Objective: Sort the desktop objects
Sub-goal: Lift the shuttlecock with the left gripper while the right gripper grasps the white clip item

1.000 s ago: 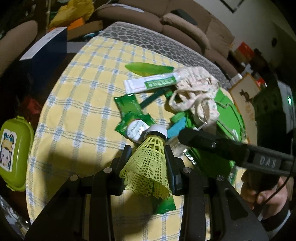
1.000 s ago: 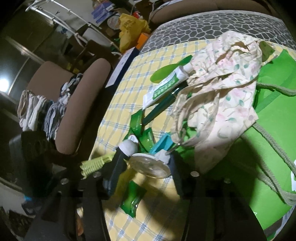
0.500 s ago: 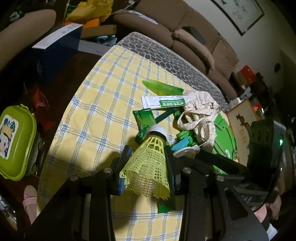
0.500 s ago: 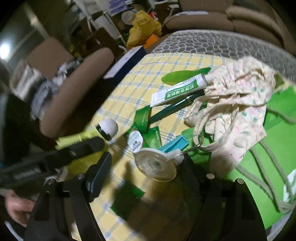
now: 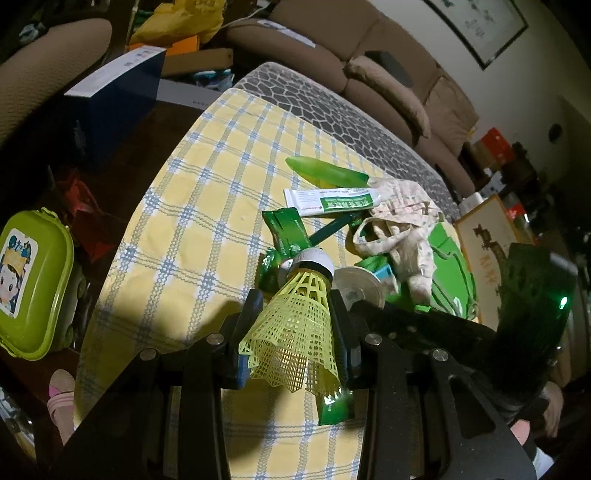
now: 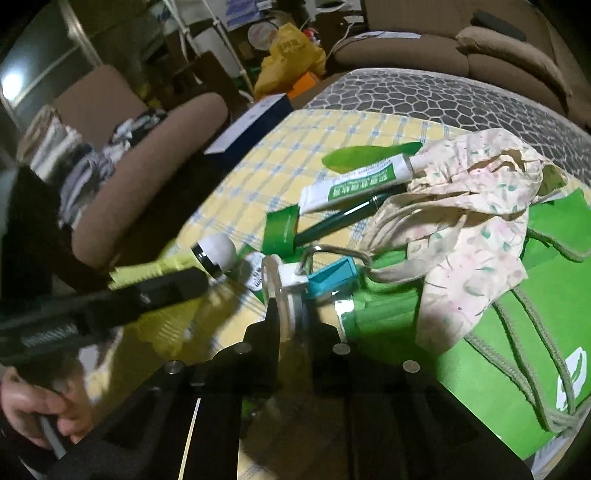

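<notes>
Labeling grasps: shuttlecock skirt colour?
Yellow-green mesh shuttlecock, white cap; clearest in left wrist view.

black claw (image 5: 295, 317) arms, silver screws

Brown sofa (image 5: 391, 74), green lunchbox (image 5: 31, 280), framed picture (image 5: 476, 27).

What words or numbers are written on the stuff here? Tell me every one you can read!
None can be read for sure.
Toothpaste tube: green label with print, too small to read.
Framed picture: large characters, too blurred to read.
Green lunch box: cartoon sticker, tiny print unreadable.
Green bag: white logo, no clear letters.
</notes>
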A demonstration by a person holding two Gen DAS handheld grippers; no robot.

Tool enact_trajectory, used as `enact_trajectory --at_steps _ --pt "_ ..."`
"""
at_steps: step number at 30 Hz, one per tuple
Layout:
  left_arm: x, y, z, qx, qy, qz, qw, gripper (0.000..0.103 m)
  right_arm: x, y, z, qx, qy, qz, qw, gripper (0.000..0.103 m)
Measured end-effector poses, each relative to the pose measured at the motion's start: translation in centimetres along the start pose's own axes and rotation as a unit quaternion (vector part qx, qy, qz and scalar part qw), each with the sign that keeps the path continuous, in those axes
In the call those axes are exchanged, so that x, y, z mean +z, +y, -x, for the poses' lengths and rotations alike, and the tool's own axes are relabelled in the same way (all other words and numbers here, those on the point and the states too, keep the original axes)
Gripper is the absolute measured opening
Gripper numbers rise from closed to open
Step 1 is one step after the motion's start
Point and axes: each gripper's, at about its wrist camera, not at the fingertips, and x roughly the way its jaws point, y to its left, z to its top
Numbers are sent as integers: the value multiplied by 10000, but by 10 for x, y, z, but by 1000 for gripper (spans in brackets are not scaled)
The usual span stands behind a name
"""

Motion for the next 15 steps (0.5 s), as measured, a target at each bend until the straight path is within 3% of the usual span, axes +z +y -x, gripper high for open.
enact_trajectory --at_steps 15 --pt "-2 -16 7 -149 -91 -347 9992 33 16 -14 70 305 -609 -253 9974 10"
